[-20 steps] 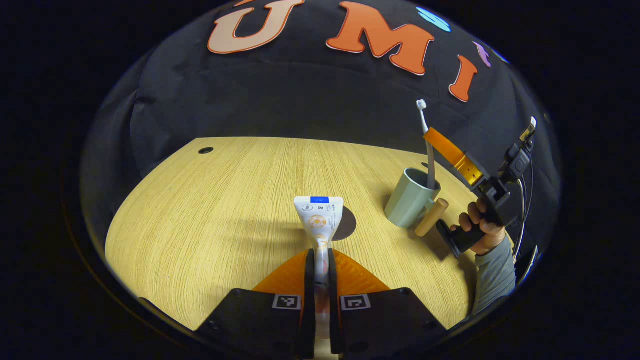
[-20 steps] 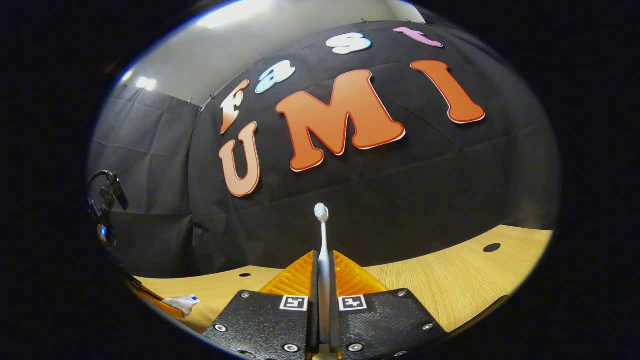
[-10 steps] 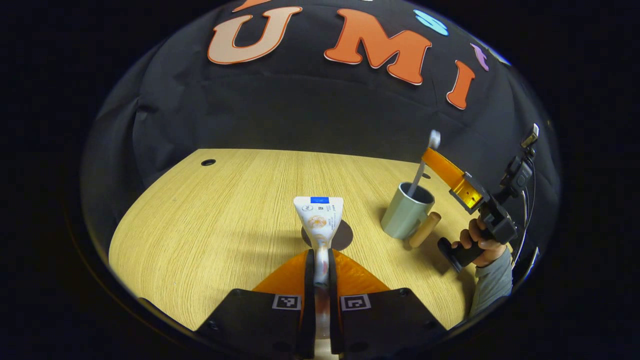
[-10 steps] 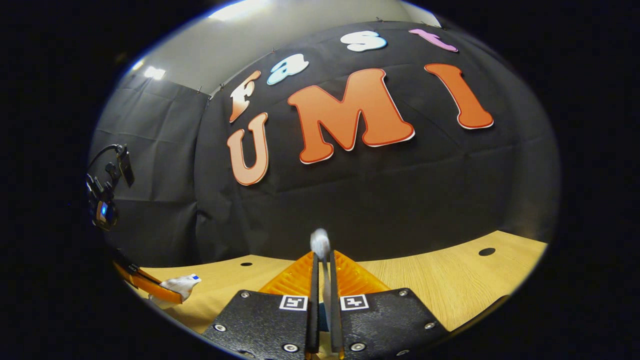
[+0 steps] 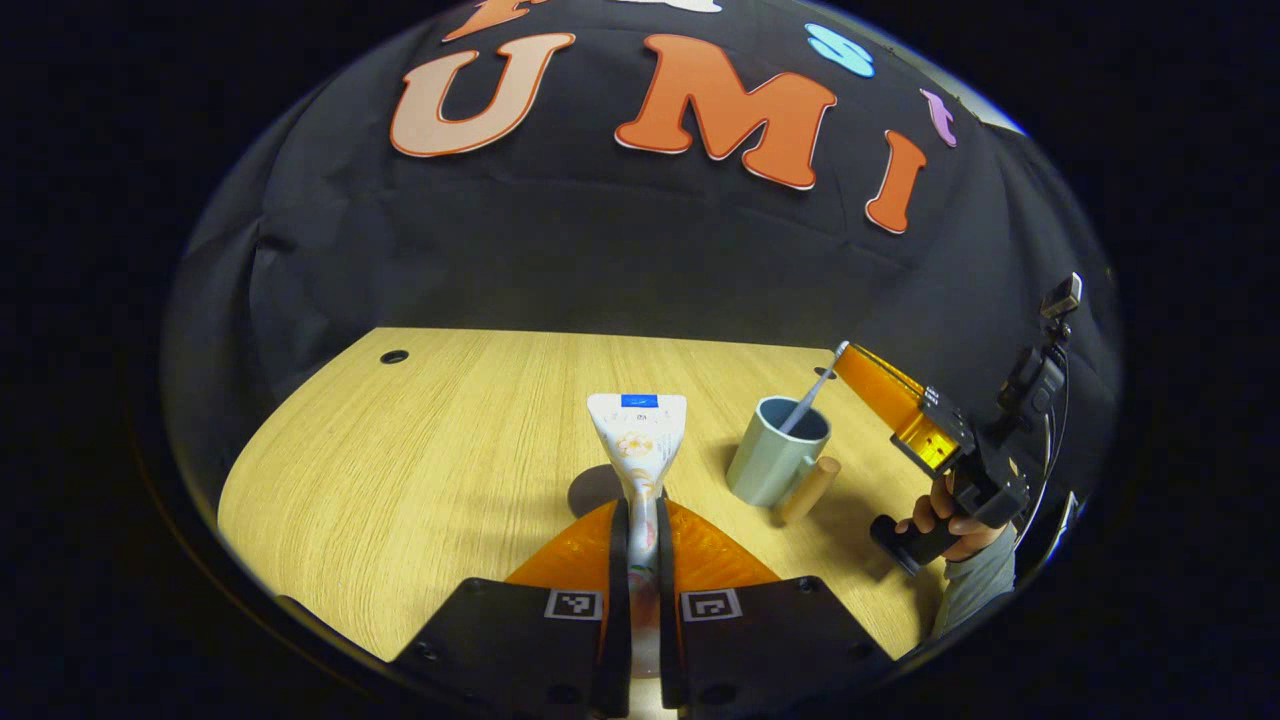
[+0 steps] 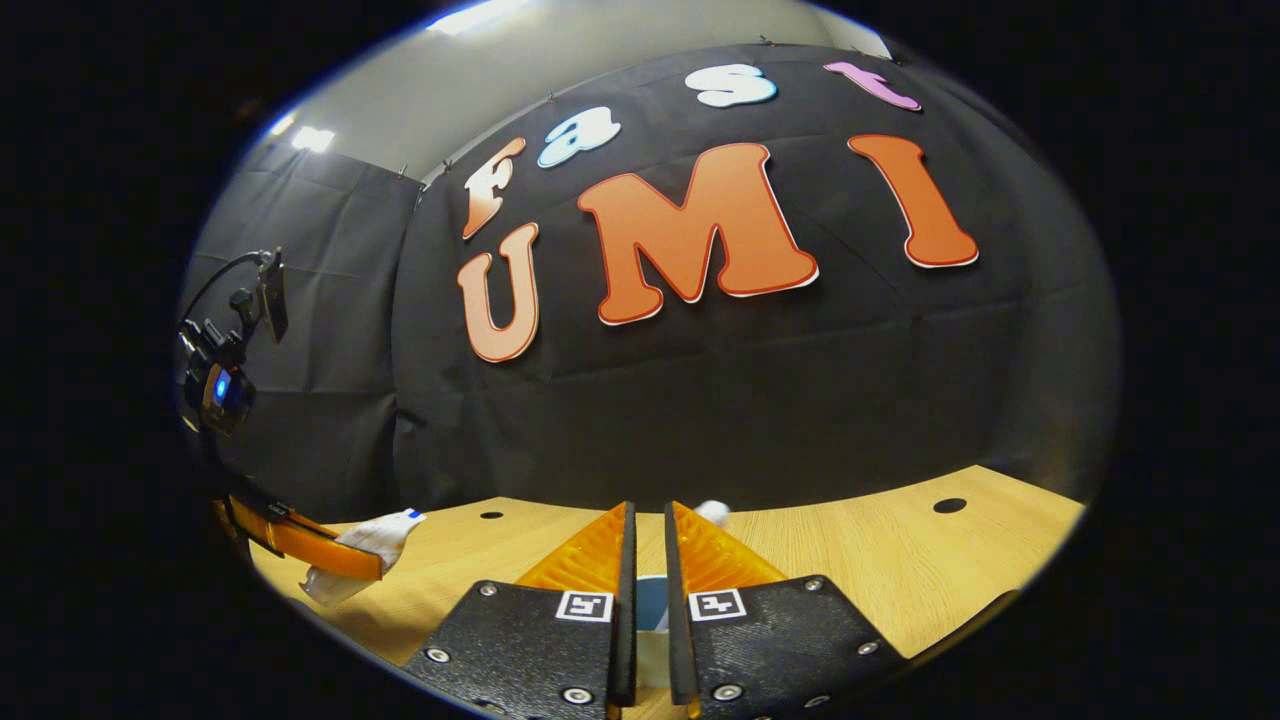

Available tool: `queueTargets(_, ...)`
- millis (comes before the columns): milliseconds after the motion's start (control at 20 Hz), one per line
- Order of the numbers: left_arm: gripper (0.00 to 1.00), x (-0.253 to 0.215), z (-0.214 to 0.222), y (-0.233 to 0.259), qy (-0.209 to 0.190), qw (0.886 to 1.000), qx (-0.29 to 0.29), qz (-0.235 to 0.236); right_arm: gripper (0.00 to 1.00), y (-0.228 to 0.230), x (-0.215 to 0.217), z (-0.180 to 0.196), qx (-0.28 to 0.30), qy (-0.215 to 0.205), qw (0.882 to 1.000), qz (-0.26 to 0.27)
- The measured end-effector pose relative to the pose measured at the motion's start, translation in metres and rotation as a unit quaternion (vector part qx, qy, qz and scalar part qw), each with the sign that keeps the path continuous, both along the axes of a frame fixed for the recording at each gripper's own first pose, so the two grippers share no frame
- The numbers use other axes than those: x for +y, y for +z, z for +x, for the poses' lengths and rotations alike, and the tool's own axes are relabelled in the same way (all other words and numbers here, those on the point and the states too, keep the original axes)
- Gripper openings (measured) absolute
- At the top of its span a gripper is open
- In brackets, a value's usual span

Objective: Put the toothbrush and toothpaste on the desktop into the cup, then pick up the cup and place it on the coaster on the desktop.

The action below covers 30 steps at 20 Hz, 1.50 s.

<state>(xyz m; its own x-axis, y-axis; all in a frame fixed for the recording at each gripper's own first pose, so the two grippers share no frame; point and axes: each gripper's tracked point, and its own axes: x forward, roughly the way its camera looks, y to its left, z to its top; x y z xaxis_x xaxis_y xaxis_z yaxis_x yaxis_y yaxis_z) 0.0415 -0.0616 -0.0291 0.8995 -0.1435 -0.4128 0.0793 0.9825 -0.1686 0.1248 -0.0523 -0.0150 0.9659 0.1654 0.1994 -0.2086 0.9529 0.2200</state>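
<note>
Left gripper view: the left gripper (image 5: 640,560) has its two fingers clamped on the lower part of one toothpaste tube (image 5: 638,440), whose flat crimped end points away over the desktop (image 5: 420,450). Just beyond the fingers lies one dark round coaster (image 5: 590,490), partly hidden by the tube. Right of it, toward the desktop's right edge, stands one cup (image 5: 775,455) with a wooden handle (image 5: 808,490); one toothbrush (image 5: 812,388) leans inside it, head up over the rim. The right gripper (image 5: 850,360), held by a hand (image 5: 945,520), hovers just beside the brush head; whether it touches the brush I cannot tell from here.

Right gripper view: the right gripper (image 6: 645,520) shows a narrow gap between its fingers with nothing pinched in it, so they stand slightly apart. The cup's rim (image 6: 650,600) sits low between them, and the toothbrush head (image 6: 712,512) peeks past the right finger. At the left, the toothpaste (image 6: 370,540) is seen in the left gripper's (image 6: 300,540) grip.

The risk, as I judge it: the right gripper is close over the cup, so pulling away carelessly could catch the leaning brush and tip it out or nudge the cup. The tube is broad at its end; lowered at an angle, it could catch on the rim or push the brush aside.
</note>
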Motion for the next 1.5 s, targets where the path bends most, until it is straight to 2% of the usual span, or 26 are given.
queueTargets(500, 0.15, -0.025, 0.055, 0.026, -0.027, 0.997, -0.065, -0.013, 0.51, -0.014, -0.011, -0.04, 0.021, 0.0, 0.999, -0.032)
queueTargets(750, 0.15, -0.042, 0.073, 0.034, -0.04, 0.995, -0.091, -0.017, 0.59, -0.028, -0.015, -0.06, 0.034, -0.005, 0.999, -0.042)
queueTargets(950, 0.15, -0.064, 0.082, 0.031, -0.057, 0.993, -0.094, -0.042, 0.66, -0.033, -0.02, -0.072, 0.04, -0.009, 0.998, -0.036)
queueTargets(1500, 0.14, -0.103, 0.126, 0.057, -0.087, 0.98, -0.163, -0.066, 0.78, -0.043, -0.035, -0.093, 0.055, -0.028, 0.997, -0.038)
